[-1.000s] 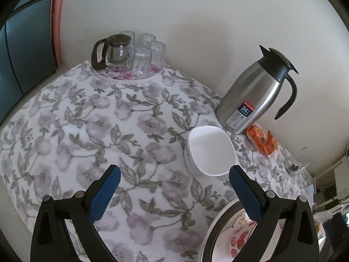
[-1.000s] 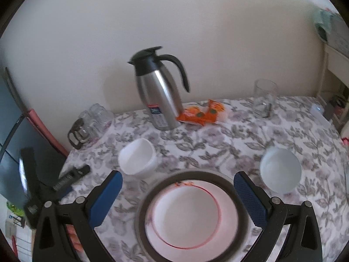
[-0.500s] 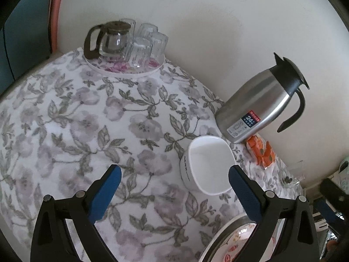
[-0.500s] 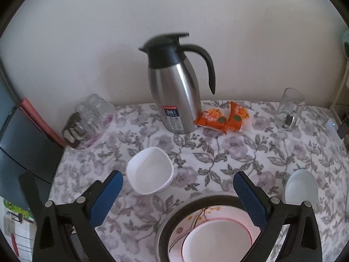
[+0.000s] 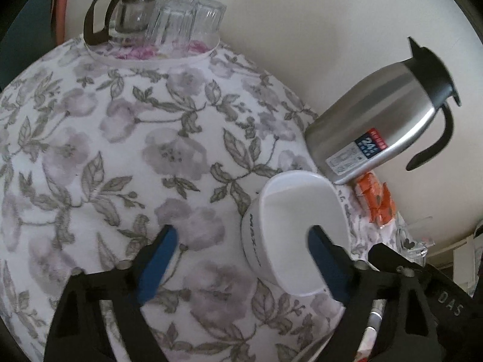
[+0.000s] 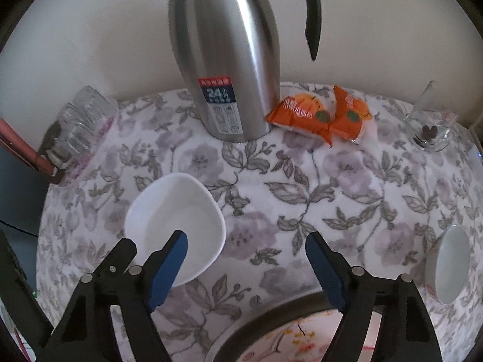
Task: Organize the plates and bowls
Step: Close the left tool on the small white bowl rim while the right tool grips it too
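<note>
A white rounded-square bowl (image 5: pixel 289 211) stands on the flowered tablecloth. My left gripper (image 5: pixel 241 256) is low over it with its jaws closing. Its right finger (image 5: pixel 326 265) is over the bowl's mouth and its left finger is outside the near wall; the pads do not press. In the right wrist view the same bowl (image 6: pixel 181 211) sits lower left. My right gripper (image 6: pixel 241 271) is also closing, its left finger (image 6: pixel 169 268) over the bowl's inside, with only cloth under the right finger. A dark-rimmed patterned plate (image 6: pixel 271 316) lies below; a second white bowl (image 6: pixel 449 265) sits far right.
A steel thermos jug (image 6: pixel 223 60) stands by the wall just behind the bowl, with orange snack packets (image 6: pixel 320 114) and a glass cup (image 6: pixel 428 126) to its right. A tray with a glass pot and tumblers (image 5: pixel 157 21) fills the far corner. The right tool's black frame (image 5: pixel 422 289) is close by.
Both cameras have sunk toward the table and closed in on the white bowl. Both pairs of jaws have narrowed. In the right wrist view the plate has slid to the bottom edge.
</note>
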A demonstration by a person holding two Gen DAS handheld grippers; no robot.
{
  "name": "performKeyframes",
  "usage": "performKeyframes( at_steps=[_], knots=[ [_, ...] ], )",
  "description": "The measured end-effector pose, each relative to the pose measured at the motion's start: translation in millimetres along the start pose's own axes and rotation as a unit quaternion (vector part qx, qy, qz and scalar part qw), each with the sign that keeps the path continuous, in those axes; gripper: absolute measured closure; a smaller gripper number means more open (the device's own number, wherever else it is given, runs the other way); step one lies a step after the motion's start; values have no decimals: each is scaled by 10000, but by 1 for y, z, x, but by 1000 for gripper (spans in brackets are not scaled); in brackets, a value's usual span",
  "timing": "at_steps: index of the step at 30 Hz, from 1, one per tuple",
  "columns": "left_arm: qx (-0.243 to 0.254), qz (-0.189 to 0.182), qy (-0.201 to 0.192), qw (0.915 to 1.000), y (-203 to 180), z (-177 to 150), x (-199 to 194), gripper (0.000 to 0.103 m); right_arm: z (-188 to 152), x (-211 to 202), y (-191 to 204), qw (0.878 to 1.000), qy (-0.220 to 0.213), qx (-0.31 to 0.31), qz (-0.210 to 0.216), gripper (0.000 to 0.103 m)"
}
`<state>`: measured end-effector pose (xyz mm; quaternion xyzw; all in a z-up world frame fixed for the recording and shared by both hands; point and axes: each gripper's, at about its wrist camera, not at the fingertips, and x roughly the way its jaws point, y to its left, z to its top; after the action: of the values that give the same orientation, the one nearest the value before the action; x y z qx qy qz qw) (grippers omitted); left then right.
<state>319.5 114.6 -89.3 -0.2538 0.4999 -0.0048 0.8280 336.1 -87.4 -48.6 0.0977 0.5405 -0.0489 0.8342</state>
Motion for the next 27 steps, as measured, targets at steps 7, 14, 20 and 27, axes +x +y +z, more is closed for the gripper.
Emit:
performKeyframes(
  at_steps=[7, 14, 20, 27],
  knots=[
    [-113, -45, 29, 9999, 3, 4, 18, 30, 1, 29, 2, 9996, 255, 49, -54, 32],
    [-118, -67, 30, 9999, 3, 7, 30, 48, -2, 48, 5, 9992, 389, 56, -40, 52],
    [-99, -132, 61, 9998, 3, 7, 38, 63, -4, 56, 7, 9984, 499, 201, 172, 65],
    [9, -347, 101, 9993, 0, 6, 40, 82, -2, 56, 20, 9986, 484, 73, 194, 89]
  ],
)
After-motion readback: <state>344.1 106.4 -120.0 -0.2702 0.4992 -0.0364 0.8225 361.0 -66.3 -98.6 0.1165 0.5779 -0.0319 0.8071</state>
